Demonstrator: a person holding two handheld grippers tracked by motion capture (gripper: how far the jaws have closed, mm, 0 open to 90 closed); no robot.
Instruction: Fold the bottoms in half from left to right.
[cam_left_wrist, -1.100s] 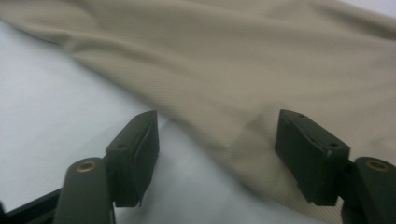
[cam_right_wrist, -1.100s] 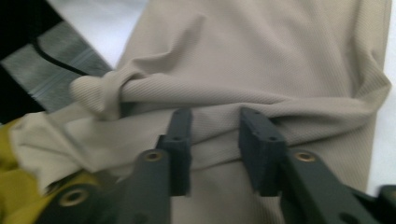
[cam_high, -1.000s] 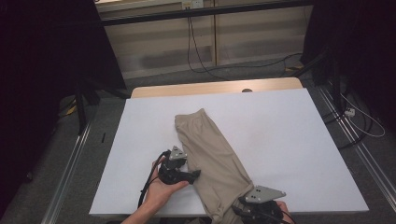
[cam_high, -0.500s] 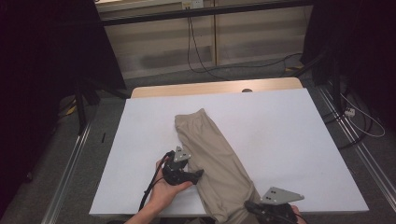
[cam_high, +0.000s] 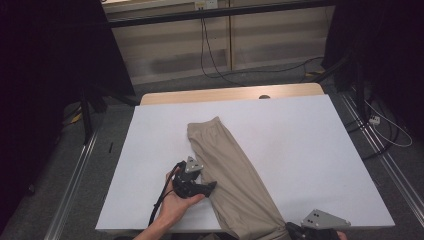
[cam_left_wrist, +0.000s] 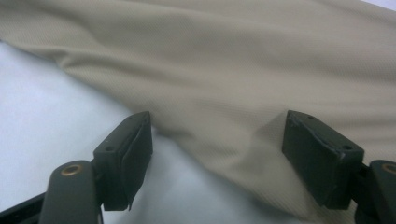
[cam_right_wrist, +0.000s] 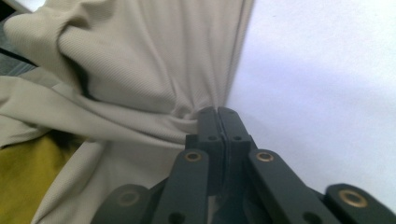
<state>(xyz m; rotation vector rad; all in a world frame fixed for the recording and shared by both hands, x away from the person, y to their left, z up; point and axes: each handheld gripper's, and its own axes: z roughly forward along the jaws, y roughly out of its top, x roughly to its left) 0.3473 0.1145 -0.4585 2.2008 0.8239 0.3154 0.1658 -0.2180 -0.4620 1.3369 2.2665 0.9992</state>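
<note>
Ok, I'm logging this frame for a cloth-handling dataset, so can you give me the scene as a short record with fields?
surface: white table
item: beige garment, lying diagonally from mid-table to the near edge, near end hanging over the edge
left gripper: jaws wide open, set at the garment's left edge, cloth between them, not clamped
right gripper: jaws shut on a bunched fold at the garment's near end, by the table's near edge
person: left hand holds the left gripper

white table (cam_high: 310, 150) | wooden edge (cam_high: 230, 94) far side | floor cables (cam_high: 215, 65)
</note>
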